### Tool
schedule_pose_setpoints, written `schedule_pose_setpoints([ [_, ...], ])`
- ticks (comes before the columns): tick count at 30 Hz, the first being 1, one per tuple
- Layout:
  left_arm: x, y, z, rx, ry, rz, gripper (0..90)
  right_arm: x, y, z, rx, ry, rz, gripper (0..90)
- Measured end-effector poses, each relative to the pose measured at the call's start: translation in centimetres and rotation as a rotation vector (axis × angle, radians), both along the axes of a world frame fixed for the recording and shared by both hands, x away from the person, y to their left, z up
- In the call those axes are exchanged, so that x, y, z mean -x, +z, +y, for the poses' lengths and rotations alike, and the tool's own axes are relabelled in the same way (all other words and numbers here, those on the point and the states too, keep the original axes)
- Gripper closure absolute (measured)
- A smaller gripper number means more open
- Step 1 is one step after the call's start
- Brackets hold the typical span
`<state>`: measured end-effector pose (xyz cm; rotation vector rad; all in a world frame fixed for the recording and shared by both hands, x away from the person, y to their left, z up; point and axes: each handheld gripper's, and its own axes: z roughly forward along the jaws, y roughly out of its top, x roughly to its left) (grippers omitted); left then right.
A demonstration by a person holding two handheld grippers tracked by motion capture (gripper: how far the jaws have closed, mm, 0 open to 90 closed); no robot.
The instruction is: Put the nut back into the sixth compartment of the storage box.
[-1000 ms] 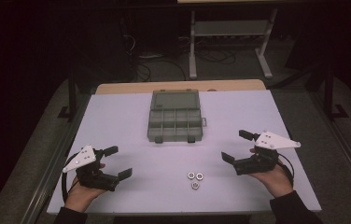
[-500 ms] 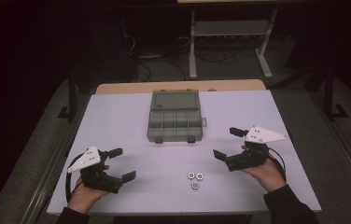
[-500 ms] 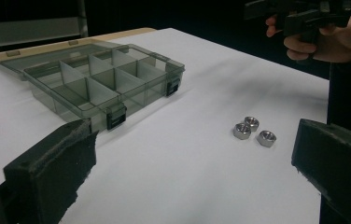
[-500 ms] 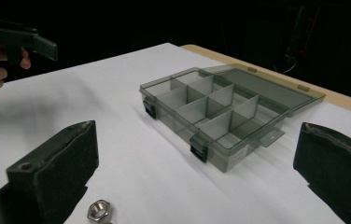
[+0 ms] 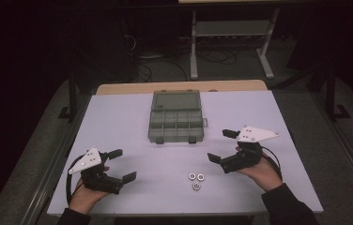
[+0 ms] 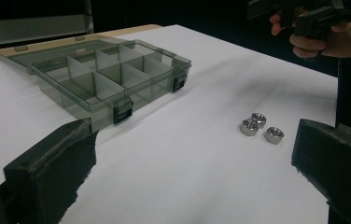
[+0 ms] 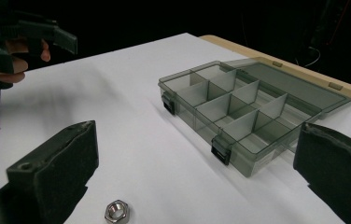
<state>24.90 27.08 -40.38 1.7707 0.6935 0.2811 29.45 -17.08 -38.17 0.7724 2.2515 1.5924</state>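
Lying between the two grippers on the smooth white bench (image 5: 118, 117), three small shiny hexagonal metal nuts (image 5: 196, 179) cluster together, just ahead of the right gripper (image 5: 223, 145), whose foam-padded black jaws stand wide apart and hold nothing. The left gripper (image 5: 122, 165) is likewise spread and bare, well apart from them. Beyond both sits the smoky translucent plastic organizer box (image 5: 176, 121), lid open, compartments rectangular, with open bench all around.

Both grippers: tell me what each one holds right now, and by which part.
Nothing is held. The left gripper and the right gripper are both open above the table, with nothing between their jaws. The three nuts lie untouched between them.
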Motion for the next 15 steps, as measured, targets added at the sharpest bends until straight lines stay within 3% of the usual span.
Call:
schedule_pose_setpoints([
  [15,0.0,-0.1,0.0,0.002,-0.003,-0.006,0.0,-0.6,0.1,1.8,0.071,0.066,0.036,0.0],
])
